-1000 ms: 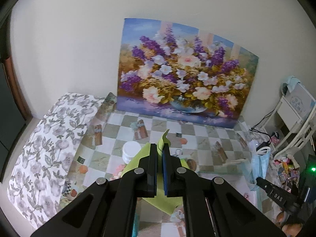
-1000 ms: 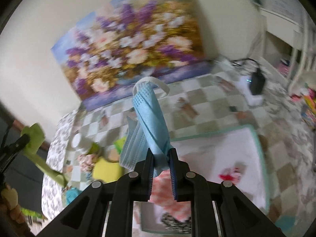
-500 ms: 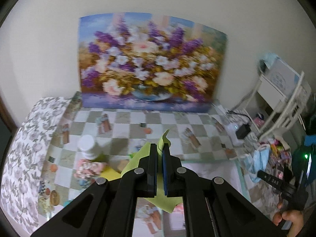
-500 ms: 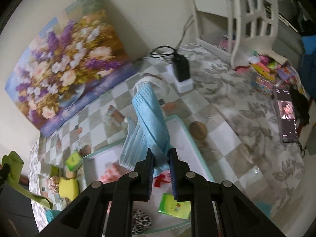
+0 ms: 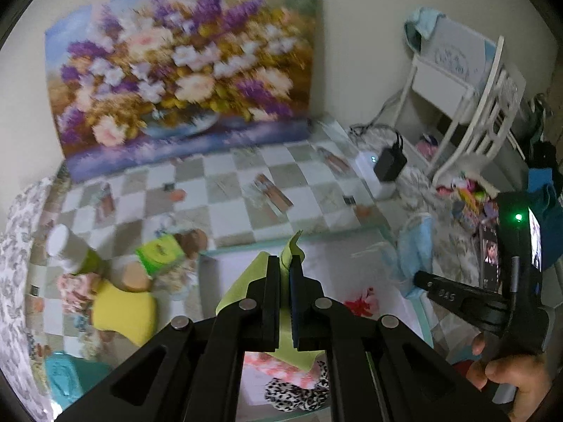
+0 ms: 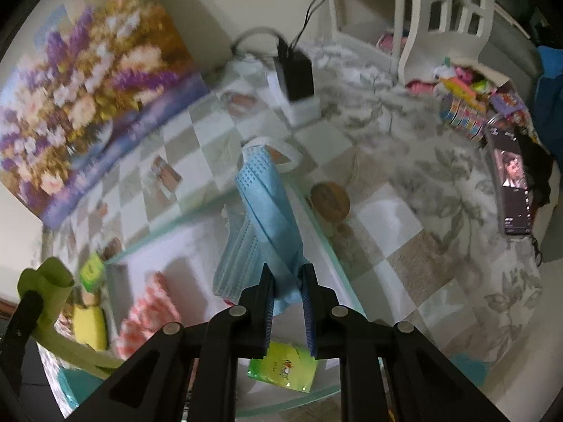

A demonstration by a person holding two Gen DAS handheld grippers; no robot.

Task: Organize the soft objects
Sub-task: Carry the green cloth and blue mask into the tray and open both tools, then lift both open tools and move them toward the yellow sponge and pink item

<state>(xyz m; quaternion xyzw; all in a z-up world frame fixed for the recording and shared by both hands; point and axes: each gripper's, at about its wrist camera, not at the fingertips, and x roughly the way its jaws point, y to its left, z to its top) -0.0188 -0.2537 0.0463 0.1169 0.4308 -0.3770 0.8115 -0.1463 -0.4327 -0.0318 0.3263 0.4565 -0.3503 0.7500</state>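
My left gripper point(image 5: 285, 270) is shut on a light green cloth point(image 5: 239, 285) and holds it above the white tray point(image 5: 225, 267). It also shows at the left of the right wrist view point(image 6: 45, 277). My right gripper point(image 6: 286, 281) holds a blue face mask point(image 6: 267, 218) over the tray's right rim point(image 6: 316, 225); its jaws look slightly parted around the fabric. The mask shows in the left wrist view point(image 5: 415, 249) too. In the tray lie a red-and-white checked cloth point(image 6: 144, 320), a leopard-print piece point(image 5: 299, 394), a red bit point(image 5: 359, 302) and a green packet point(image 6: 281, 369).
Left of the tray lie a yellow cloth point(image 5: 123, 313), a floral cloth point(image 5: 74, 285), a green packet point(image 5: 162, 253), a white-capped bottle point(image 5: 67, 246) and a teal item point(image 5: 67, 376). A charger point(image 6: 295, 74), a phone point(image 6: 510, 190), a white rack point(image 5: 468, 105) and a flower painting point(image 5: 183, 81) stand around.
Both grippers swung right and lowered toward the tray. The mask now hangs over the tray's right rim, and the right jaws have opened a little around it.
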